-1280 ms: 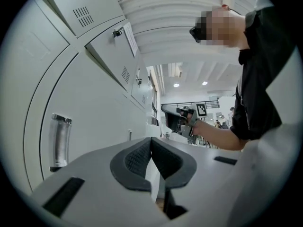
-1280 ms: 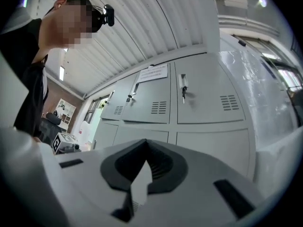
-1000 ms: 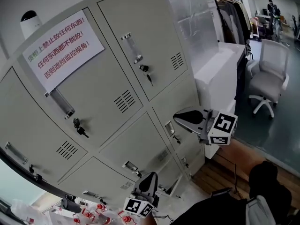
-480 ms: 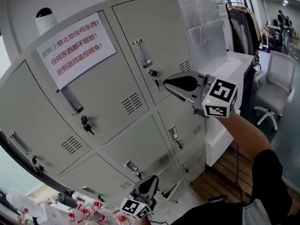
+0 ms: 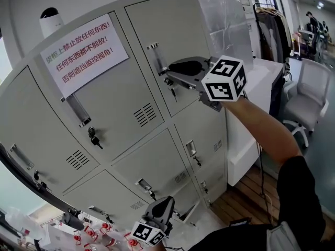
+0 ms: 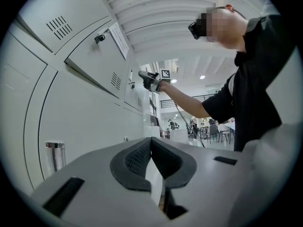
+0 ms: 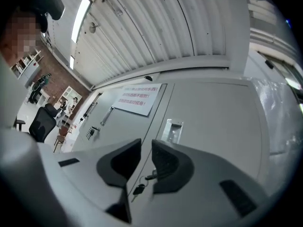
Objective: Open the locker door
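Beside a white chair [image 5: 309, 95] and clothes rack [image 5: 269, 20], grey lockers [image 5: 120, 103] stand closed. The right hand-held gripper [image 5: 168, 73], whose jaws have just been opening with nothing between them, is at the key [image 5: 172, 92] of the top-right locker door [image 5: 172, 35]. The left hand-held gripper [image 5: 168, 203] hangs low, clenched and empty.

A white office chair [image 5: 308, 104] stands on dark flooring at the right, near a clothes rack [image 5: 268, 22] hung with garments. A white cabinet [image 5: 261, 72] sits by wooden floorboards [image 5: 243, 193]. Overhead, a ribbed white ceiling [image 7: 156, 27] carries a lit strip light [image 7: 81, 15]. A brick wall [image 7: 57, 67] shows far off.
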A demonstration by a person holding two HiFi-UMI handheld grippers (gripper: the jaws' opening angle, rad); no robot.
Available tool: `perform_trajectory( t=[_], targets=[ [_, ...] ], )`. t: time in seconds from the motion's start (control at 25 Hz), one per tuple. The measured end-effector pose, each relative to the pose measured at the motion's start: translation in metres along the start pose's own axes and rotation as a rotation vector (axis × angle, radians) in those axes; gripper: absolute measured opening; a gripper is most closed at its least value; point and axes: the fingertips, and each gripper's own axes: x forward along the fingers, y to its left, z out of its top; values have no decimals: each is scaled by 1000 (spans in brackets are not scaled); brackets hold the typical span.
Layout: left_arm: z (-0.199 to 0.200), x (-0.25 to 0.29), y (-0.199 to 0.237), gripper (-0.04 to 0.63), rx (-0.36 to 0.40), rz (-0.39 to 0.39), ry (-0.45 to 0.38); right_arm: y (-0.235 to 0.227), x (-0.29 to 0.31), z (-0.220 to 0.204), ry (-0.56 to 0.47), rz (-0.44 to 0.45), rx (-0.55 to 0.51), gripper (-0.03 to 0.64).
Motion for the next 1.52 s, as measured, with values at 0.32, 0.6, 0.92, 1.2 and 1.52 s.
perform_trajectory(
  t=[0.32, 0.6, 0.92, 1.2, 1.52],
  targets=[
    [-2, -7, 0, 15, 0, 26, 2, -18, 24, -3, 51, 22, 38, 126],
    [-6, -8, -5, 15, -1, 21, 4, -21, 40, -4, 85, 36, 112, 149],
    [-8, -10, -4, 15, 1, 26, 3, -29, 48, 0, 104, 10, 135, 179],
    [-7, -12, -7, 15, 3, 21, 11, -34, 55, -4, 131, -2, 146, 178],
    [-8, -11, -5, 15, 2, 34, -5, -33, 61, 0, 134, -10, 136, 163]
  ],
)
